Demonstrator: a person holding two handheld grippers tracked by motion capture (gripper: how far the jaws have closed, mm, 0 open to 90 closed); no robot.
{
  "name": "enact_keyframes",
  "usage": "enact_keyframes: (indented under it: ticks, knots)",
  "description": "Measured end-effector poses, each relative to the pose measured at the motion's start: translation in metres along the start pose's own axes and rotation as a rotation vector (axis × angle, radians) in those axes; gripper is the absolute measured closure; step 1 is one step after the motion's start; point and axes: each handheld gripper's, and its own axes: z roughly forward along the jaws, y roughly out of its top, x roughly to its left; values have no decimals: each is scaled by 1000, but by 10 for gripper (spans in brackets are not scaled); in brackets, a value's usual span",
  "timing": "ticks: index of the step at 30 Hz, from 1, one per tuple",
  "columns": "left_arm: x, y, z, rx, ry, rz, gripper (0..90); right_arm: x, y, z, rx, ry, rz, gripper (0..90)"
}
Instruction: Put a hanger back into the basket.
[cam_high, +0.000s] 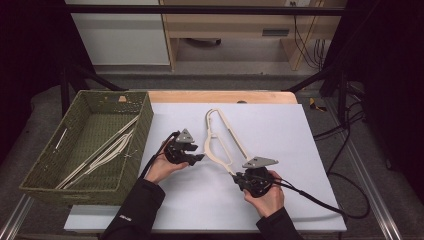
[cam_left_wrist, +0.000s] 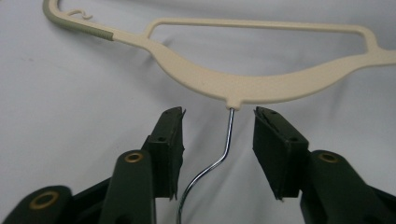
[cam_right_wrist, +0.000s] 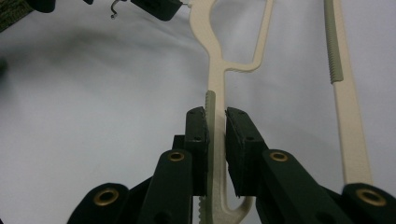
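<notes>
a: where is the cream hanger (cam_high: 223, 142) lying?
b: on the white sheet (cam_high: 280, 200), long axis running from near right to far left, metal hook (cam_left_wrist: 223, 151) pointed leftward.
a: and the tongs?
b: the right gripper (cam_right_wrist: 215, 128) is clamped on the hanger's end; the hook is straddled by the left gripper (cam_left_wrist: 218, 122), untouched.

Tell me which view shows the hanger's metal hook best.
The left gripper view: the hook runs close and sharp between the open jaws, untouched. The right gripper view shows its curled tip far off; the high view has the left gripper covering it.

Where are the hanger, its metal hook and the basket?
hanger (cam_high: 226, 131): high view, long cream bar.
metal hook (cam_left_wrist: 227, 142): left gripper view, wire stem below the hanger's neck.
basket (cam_high: 144, 131): high view, right woven wall.
</notes>
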Motion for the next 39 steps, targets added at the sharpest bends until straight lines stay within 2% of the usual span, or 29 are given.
enact_keyframes:
  ticks: [1, 6, 9, 11, 12, 13, 18, 19, 20, 21, 24, 28, 30, 34, 37, 38, 39]
  knots:
    - [0, -1, 2, 4, -1, 6, 550, -1, -1, 0, -4, 1, -19, 798]
    - [2, -3, 8, 26, -9, 37, 660, -1, -1, 0, 1, 7, -27, 798]
    - [3, -4, 9, 32, -32, 48, 739, -1, -1, 0, 1, 9, -36, 798]
    - [1, -4, 8, 49, -39, 84, 780, -1, -2, 1, 1, 11, -52, 798]
    - [1, -4, 7, 68, -42, 114, 797, 1, -2, 1, 7, 12, -33, 798]
    - [-1, -4, 7, 70, -45, 117, 816, 0, -3, 1, 10, 15, -46, 797]
    - [-10, -2, 1, 108, -34, 194, 855, -2, -6, 2, 23, 32, -62, 796]
    - [-12, -2, -1, 115, -31, 202, 859, -2, -7, 2, 28, 44, -46, 796]
    - [-14, -2, -2, 122, -24, 210, 860, -4, -9, 2, 30, 54, -65, 796]
    - [-16, -1, -3, 130, -19, 218, 860, -3, -10, 3, 36, 59, -58, 795]
    - [-21, -1, -6, 156, -4, 231, 862, -4, -13, 4, 36, 72, -83, 795]
    - [-28, 1, -9, 178, 22, 241, 865, -1, -14, 4, 41, 77, -76, 793]
    - [-32, 2, -11, 198, 36, 245, 866, -2, -16, 4, 38, 88, -99, 785]
    - [-40, 2, -12, 254, 54, 252, 866, 0, -14, 3, 15, 104, -114, 672]
    - [-43, 4, -13, 274, 61, 241, 869, 1, -11, 4, -44, 90, -179, 546]
    - [-44, 4, -14, 273, 55, 227, 870, 3, -9, 5, -64, 88, -189, 499]
    - [-45, 6, -15, 284, 59, 234, 870, 4, -7, 6, -88, 85, -203, 459]
